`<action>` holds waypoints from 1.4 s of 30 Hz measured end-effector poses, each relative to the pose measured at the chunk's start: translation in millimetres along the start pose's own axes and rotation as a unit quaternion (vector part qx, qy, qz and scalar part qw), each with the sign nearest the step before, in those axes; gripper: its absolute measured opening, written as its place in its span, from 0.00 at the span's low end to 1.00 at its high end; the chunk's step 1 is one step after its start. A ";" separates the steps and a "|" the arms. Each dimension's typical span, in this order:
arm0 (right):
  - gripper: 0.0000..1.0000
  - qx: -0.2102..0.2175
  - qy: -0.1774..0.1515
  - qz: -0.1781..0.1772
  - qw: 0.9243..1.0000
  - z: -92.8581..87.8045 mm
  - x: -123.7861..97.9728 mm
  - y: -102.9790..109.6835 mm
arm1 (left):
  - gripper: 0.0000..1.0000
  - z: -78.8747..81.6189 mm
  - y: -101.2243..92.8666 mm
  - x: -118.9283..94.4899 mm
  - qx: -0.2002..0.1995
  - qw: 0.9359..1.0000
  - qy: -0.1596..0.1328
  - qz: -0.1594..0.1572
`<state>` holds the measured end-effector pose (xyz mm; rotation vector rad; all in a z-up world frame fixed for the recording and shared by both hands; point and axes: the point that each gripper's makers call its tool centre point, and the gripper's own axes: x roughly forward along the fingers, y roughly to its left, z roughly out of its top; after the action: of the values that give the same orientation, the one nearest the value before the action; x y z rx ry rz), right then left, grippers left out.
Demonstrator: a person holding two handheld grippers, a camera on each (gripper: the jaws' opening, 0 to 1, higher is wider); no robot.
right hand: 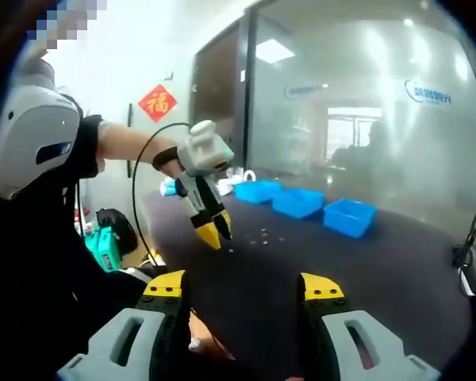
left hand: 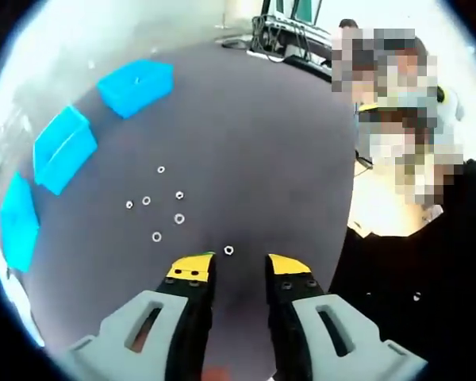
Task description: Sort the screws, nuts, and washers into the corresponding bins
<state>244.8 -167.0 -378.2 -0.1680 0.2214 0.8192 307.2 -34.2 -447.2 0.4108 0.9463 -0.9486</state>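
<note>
Nut [left hand: 228,250] lies on the dark table [left hand: 254,143] just ahead of the left gripper [left hand: 239,270], between its parted, empty jaws, nearer than the loose washers [left hand: 179,218] beyond; the right gripper [right hand: 244,287] hangs open and empty, well back from it.

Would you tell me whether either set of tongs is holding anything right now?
Nothing is held: left tongs hang open above a small nut, and right tongs are open too.

I see three bins [left hand: 135,86] in a row along the table's [left hand: 262,159] far-left edge; loose fasteners [left hand: 160,206] lie scattered between bins and my left gripper [left hand: 239,268].
</note>
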 end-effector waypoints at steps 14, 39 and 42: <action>0.50 0.000 -0.003 -0.007 1.000 -8.2 -9.8 -3.6 | 0.17 1.9 18.3 11.4 -0.016 0.999 0.021 0.023; 0.50 0.005 -0.007 -0.011 1.000 -10.1 -13.4 -4.0 | 0.04 0.6 32.5 17.7 -0.001 0.999 0.014 0.043; 0.50 0.005 -0.009 -0.013 1.000 -8.5 -13.5 -4.3 | 0.03 2.9 32.5 15.4 -0.014 0.999 -0.003 0.035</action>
<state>238.0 -181.3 -382.6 -0.1544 0.2050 0.7929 339.4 -26.1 -461.4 0.4147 0.9328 -0.8709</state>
